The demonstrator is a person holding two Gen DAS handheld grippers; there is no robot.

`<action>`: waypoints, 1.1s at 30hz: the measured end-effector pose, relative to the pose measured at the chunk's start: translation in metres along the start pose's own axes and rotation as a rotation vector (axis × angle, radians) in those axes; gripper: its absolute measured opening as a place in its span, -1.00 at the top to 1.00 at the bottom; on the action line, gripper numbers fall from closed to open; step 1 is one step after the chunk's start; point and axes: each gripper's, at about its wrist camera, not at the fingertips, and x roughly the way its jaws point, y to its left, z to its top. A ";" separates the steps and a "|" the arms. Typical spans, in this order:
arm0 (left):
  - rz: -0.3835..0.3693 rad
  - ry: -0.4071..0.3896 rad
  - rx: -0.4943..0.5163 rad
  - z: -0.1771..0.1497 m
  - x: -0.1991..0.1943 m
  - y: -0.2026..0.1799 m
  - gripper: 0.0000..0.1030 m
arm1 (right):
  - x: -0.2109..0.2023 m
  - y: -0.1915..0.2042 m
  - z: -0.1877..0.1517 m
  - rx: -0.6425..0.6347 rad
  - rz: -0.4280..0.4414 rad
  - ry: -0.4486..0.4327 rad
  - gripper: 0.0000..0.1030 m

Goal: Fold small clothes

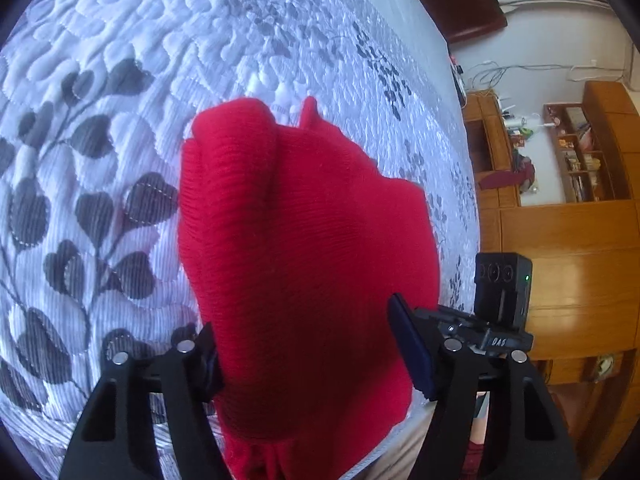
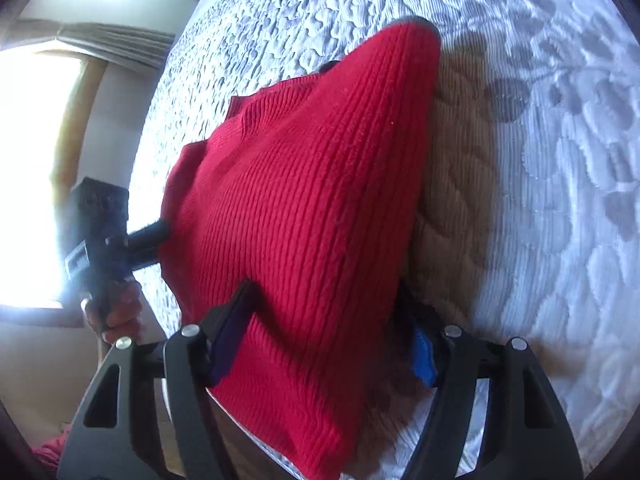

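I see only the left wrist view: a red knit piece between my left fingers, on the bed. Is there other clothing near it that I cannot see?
Observer: Yes. The right wrist view shows a tan cable-knit garment on the quilt, beside the red sweater and touching its right edge.
Operator: And on the other side? I see only a black box there.
Observer: The red sweater fills the gap between the fingers of the right gripper. I cannot tell whether they press it.
Operator: Is my left tool visible from there?
Observer: Yes. The left gripper is at the sweater's left edge, and a hand holds its handle.
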 end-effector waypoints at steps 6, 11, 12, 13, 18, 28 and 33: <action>-0.029 0.007 -0.046 0.009 0.017 0.003 -0.33 | 0.000 0.002 0.006 0.011 -0.004 -0.010 0.07; -0.028 -0.020 -0.141 -0.003 0.011 0.010 0.55 | -0.024 0.010 -0.005 -0.029 0.016 -0.038 0.33; -0.048 -0.034 -0.161 -0.009 0.010 0.008 0.56 | -0.027 0.012 -0.006 -0.040 0.012 -0.040 0.34; -0.053 -0.042 -0.155 -0.012 0.011 0.003 0.58 | -0.035 0.015 -0.009 -0.059 0.000 -0.043 0.35; -0.069 -0.028 -0.059 -0.031 0.031 -0.062 0.61 | -0.084 0.008 -0.023 -0.086 -0.032 -0.069 0.36; -0.076 -0.011 0.135 -0.015 0.118 -0.213 0.61 | -0.227 -0.075 -0.005 -0.014 -0.150 -0.165 0.36; 0.045 -0.009 0.164 0.006 0.189 -0.234 0.61 | -0.237 -0.144 0.027 0.069 -0.231 -0.166 0.33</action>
